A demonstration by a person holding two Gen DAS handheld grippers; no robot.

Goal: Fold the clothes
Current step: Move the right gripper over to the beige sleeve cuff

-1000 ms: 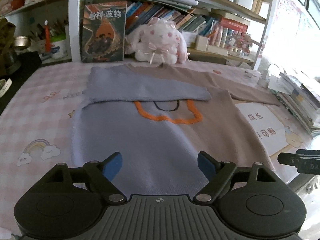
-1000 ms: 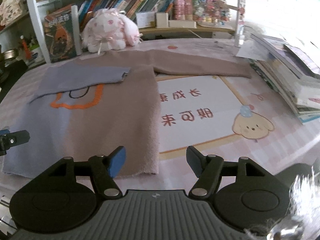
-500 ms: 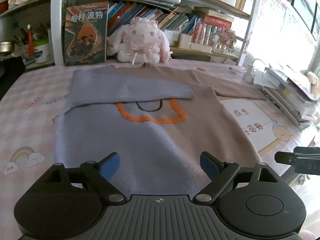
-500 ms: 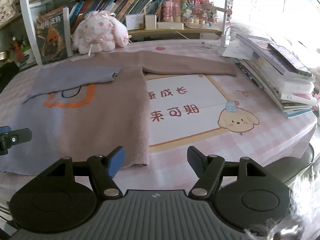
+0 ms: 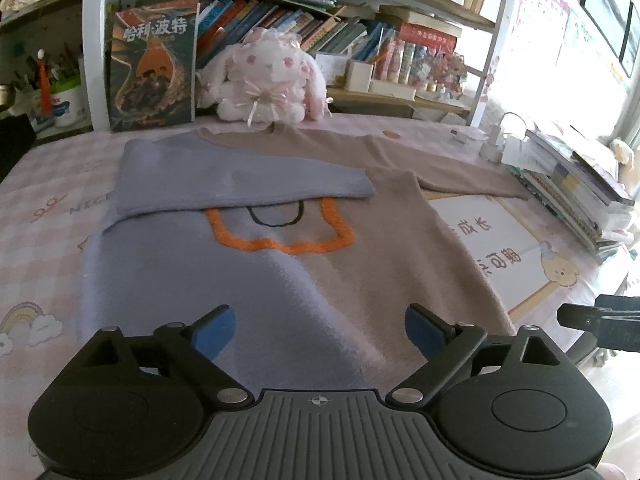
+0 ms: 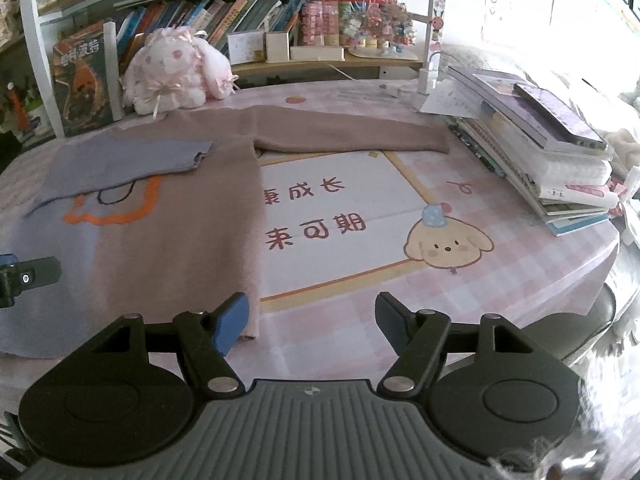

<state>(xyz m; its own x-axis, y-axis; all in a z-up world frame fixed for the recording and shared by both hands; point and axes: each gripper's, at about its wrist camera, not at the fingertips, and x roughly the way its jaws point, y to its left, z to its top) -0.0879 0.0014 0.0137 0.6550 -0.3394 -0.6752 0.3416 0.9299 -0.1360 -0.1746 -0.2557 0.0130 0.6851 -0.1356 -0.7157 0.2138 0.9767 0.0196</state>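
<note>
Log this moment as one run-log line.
sweater: flat, blue sleeve folded | brown sleeve: unfolded | left gripper: opening, empty | right gripper: open, empty

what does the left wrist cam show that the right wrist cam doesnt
Only the left wrist view: the rainbow print on the tablecloth, and the left gripper, jaws opening over the sweater with nothing gripped.

Only the right wrist view: the whole puppy print, and the right gripper open over the sweater's hem corner.

Both: the sweater, its blue sleeve folded across, the plush bunny, the book stack.
</note>
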